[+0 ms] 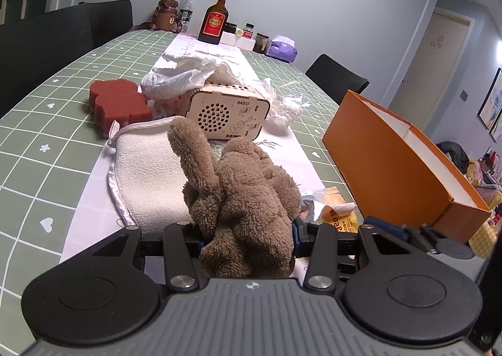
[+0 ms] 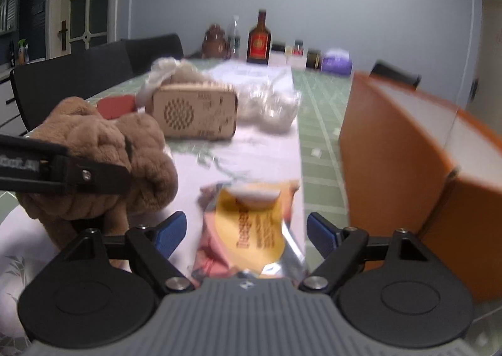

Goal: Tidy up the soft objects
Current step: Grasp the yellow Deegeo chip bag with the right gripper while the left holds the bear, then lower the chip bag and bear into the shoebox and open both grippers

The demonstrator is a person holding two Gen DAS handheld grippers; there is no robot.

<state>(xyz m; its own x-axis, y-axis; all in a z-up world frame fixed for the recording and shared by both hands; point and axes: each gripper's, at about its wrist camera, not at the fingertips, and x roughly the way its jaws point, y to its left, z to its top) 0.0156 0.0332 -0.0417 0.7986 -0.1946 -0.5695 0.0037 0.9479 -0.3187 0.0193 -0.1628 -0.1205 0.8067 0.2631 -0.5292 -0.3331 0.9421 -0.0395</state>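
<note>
Left wrist: one plush toy [image 1: 248, 199], one sponge [image 1: 117, 103].

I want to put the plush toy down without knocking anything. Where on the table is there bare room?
Bare green tablecloth lies left of the red sponge and white towel, toward the dark chairs. Another open strip runs between the wooden radio and orange box. It is crowded along the white runner, from the plush toy and snack packet back to the radio.

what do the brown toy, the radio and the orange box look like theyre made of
Toy: plush fabric, curly fuzzy pile, dented by the left gripper.
Radio: thin pale wood, probably laser-cut; punched speaker holes, engraved marks, matte.
Box: likely cardboard, smooth orange outside, white inside, thin straight walls.
</note>
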